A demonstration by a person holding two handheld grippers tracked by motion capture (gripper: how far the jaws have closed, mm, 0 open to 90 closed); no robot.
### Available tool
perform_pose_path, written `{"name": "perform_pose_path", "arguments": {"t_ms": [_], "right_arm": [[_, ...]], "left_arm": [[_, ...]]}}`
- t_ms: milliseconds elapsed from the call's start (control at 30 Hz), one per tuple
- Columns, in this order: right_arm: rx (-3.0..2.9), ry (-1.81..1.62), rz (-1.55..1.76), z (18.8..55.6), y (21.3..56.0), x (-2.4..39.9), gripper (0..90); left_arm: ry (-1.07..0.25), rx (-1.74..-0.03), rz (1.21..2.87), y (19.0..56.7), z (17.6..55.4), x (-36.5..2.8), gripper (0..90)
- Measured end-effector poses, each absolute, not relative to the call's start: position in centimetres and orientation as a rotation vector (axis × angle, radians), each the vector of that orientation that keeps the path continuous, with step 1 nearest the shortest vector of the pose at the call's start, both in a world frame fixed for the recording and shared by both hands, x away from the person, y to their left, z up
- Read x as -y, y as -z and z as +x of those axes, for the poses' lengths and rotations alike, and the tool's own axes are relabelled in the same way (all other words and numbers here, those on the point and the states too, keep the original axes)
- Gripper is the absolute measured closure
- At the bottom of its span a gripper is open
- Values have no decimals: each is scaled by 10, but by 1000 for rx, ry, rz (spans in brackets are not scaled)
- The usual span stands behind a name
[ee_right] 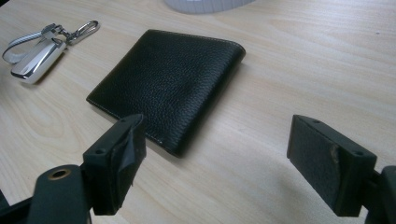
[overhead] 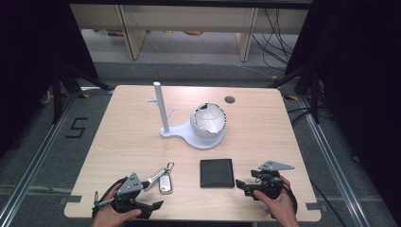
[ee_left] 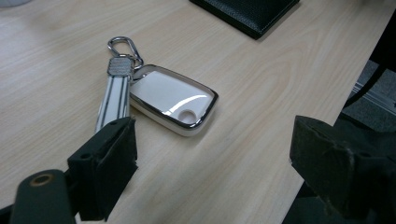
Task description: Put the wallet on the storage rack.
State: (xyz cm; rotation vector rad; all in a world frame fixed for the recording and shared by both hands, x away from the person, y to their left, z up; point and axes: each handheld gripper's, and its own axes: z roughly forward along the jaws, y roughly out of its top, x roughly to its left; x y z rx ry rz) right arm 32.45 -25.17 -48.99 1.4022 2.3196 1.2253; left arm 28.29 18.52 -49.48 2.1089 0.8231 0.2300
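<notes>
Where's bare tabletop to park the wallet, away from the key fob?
Bare wood runs right of the stand's bowl to the table edge, and along the left, beyond the post. The front edge is crowded: key fob, wallet, left gripper, right gripper.

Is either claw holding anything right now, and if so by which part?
Nothing is held. The left claw stands open just short of the key fob, and the right claw stands open in front of the black wallet.

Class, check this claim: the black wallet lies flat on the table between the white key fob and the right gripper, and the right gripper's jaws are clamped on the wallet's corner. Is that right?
Not quite. The wallet does lie between the key fob and the right gripper, but the right gripper view shows the jaws standing open, gripping nothing, short of the wallet's near corner.
</notes>
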Motion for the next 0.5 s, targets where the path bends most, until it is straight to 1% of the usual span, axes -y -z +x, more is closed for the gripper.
{"name": "perform_pose_path", "arguments": {"t_ms": [200, 267, 300, 333, 400, 467, 500], "right_arm": [[-2329, -1239, 1451, 325, 491, 252, 202], [-2331, -1244, 1414, 327, 492, 253, 201], [-2330, -1243, 1419, 326, 492, 253, 202], [-2335, -1240, 1412, 327, 492, 253, 202], [-2334, -1236, 1417, 327, 492, 253, 202], [-2330, -1220, 1400, 327, 491, 253, 201], [-2337, -1243, 1444, 326, 491, 251, 201]], "left_arm": [[-212, -806, 2095, 496, 281, -177, 150], [-214, -798, 2088, 496, 282, -173, 152], [-220, -787, 2110, 495, 283, -172, 152], [-220, -763, 2130, 494, 285, -172, 167], [-217, -767, 2108, 494, 286, -165, 200], [-233, -753, 2121, 493, 289, -161, 256], [-237, -740, 2141, 492, 291, -159, 256]]}}
